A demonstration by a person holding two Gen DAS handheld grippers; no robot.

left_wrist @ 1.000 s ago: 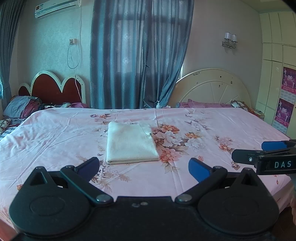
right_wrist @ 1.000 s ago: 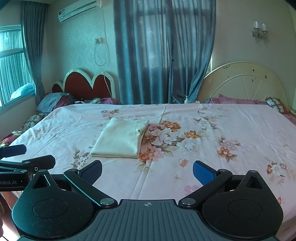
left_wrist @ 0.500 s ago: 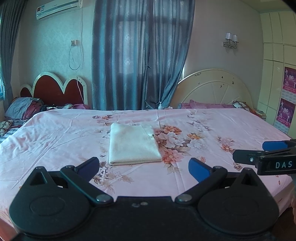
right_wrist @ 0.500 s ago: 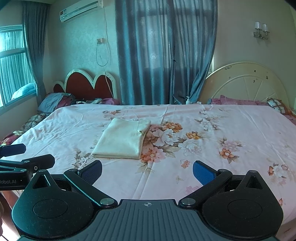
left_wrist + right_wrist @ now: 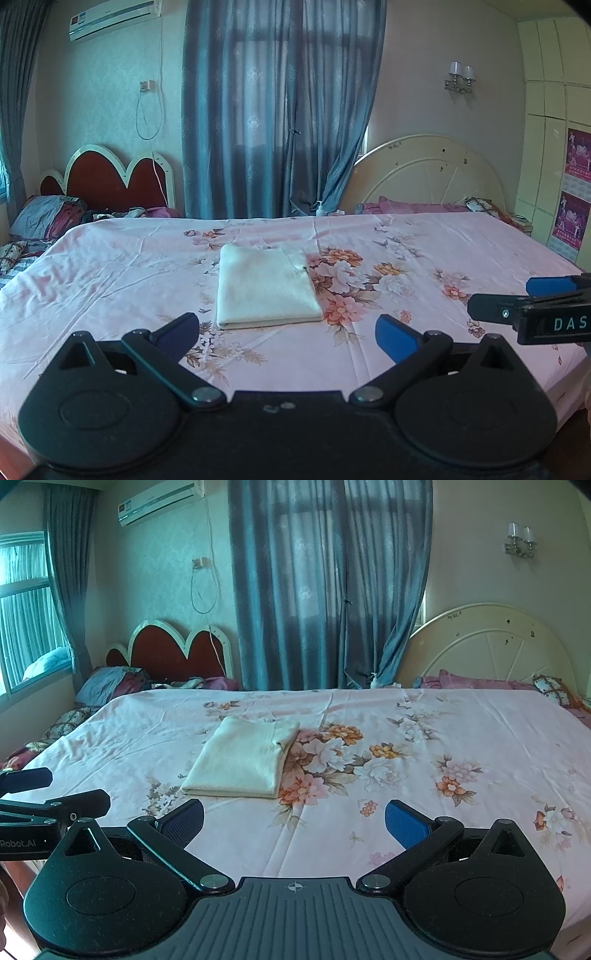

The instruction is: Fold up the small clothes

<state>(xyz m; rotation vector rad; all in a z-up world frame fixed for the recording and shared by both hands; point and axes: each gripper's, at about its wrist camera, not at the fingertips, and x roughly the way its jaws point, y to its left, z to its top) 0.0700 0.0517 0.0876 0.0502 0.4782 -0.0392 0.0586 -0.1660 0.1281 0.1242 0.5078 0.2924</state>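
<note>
A cream garment [image 5: 266, 286] lies folded into a neat rectangle on the pink flowered bedsheet [image 5: 110, 273]; it also shows in the right wrist view [image 5: 242, 758]. My left gripper [image 5: 288, 330] is open and empty, held back from the garment near the bed's front edge. My right gripper [image 5: 293, 819] is open and empty, to the right of the garment and short of it. Each gripper shows at the edge of the other's view: the right gripper [image 5: 524, 302] and the left gripper [image 5: 51, 794].
Two headboards stand behind the bed, a red one [image 5: 107, 181] at left and a cream one [image 5: 424, 177] at right. Pillows and bedding [image 5: 48, 218] pile at the far left. Blue curtains [image 5: 280, 110] hang behind. A wardrobe [image 5: 554, 147] stands at right.
Both views have shifted very slightly; the garment sits a little lower and nearer in frame. Both grippers stay open and empty, and the garment has not moved on the bed.
</note>
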